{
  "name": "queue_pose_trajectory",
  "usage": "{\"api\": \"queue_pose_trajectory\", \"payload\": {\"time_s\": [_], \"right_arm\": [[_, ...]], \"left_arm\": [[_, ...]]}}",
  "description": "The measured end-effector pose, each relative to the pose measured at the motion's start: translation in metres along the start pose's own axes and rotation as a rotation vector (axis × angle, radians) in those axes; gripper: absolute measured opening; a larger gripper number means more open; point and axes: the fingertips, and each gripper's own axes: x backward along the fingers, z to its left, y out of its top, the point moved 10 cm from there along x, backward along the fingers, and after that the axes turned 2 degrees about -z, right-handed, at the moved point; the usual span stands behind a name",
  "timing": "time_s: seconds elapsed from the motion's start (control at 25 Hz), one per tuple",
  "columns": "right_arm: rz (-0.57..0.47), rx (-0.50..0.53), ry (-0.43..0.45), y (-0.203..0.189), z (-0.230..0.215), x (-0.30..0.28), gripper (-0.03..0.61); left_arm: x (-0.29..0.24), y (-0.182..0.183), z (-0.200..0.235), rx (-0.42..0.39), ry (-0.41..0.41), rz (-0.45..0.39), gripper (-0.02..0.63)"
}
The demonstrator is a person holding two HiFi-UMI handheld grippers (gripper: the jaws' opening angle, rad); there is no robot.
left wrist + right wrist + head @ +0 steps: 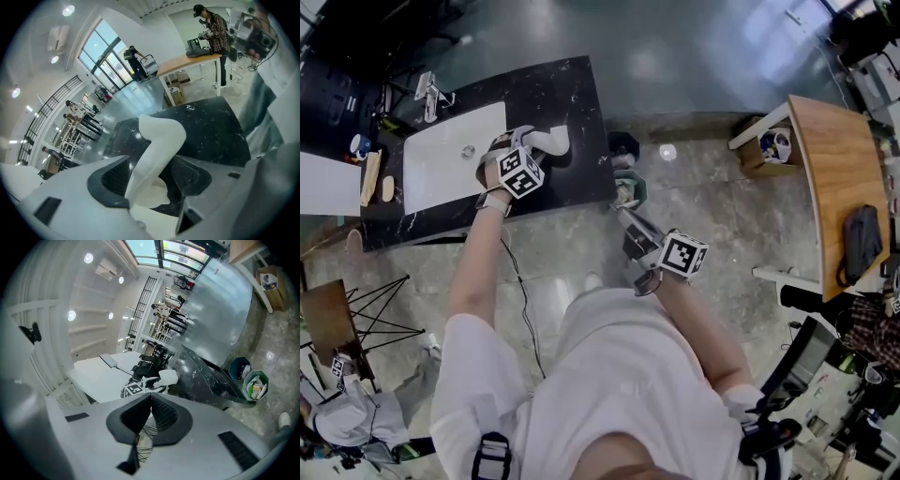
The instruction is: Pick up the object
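A curved white object [553, 141] stands on the black marble counter [577, 98], just right of the white sink basin [450, 159]. My left gripper [525, 142] reaches over the counter, its jaws on either side of the object. In the left gripper view the white object [159, 140] rises between the fingers and leans at the left pad [115, 178], with a gap to the right pad; the left gripper [152, 176] is open. My right gripper [625, 208] hangs over the floor beside the counter's corner. Its jaws [151, 397] are shut on nothing.
A chrome tap [429, 94] stands behind the basin, and wooden items [373, 176] lie to its left. Two waste bins [628, 186] stand on the floor by the counter's right end. A wooden desk [839, 178] with a black bag [861, 242] is far right.
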Motion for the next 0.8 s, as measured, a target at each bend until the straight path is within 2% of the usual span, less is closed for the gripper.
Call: {"api": "queue_pose_trajectory", "payload": {"time_s": [0.16, 0.36, 0.6, 0.68, 0.8], "right_arm": [[-0.011, -0.007, -0.011, 0.002, -0.002, 0.000, 0.021], [-0.027, -0.017, -0.024, 0.005, -0.005, 0.002, 0.020], [-0.040, -0.022, -0.030, 0.007, -0.009, 0.001, 0.020], [-0.040, -0.023, -0.029, 0.007, -0.009, -0.001, 0.020], [-0.037, -0.019, -0.030, 0.007, -0.008, -0.002, 0.020]], "left_arm": [[-0.014, 0.003, 0.001, -0.055, -0.050, 0.045, 0.265], [-0.027, 0.005, 0.005, -0.094, -0.073, 0.073, 0.268], [-0.045, 0.002, 0.002, -0.255, -0.129, 0.191, 0.268], [-0.050, 0.000, 0.003, -0.248, -0.147, 0.200, 0.270], [-0.051, -0.004, 0.008, -0.135, -0.199, 0.184, 0.242]]}}
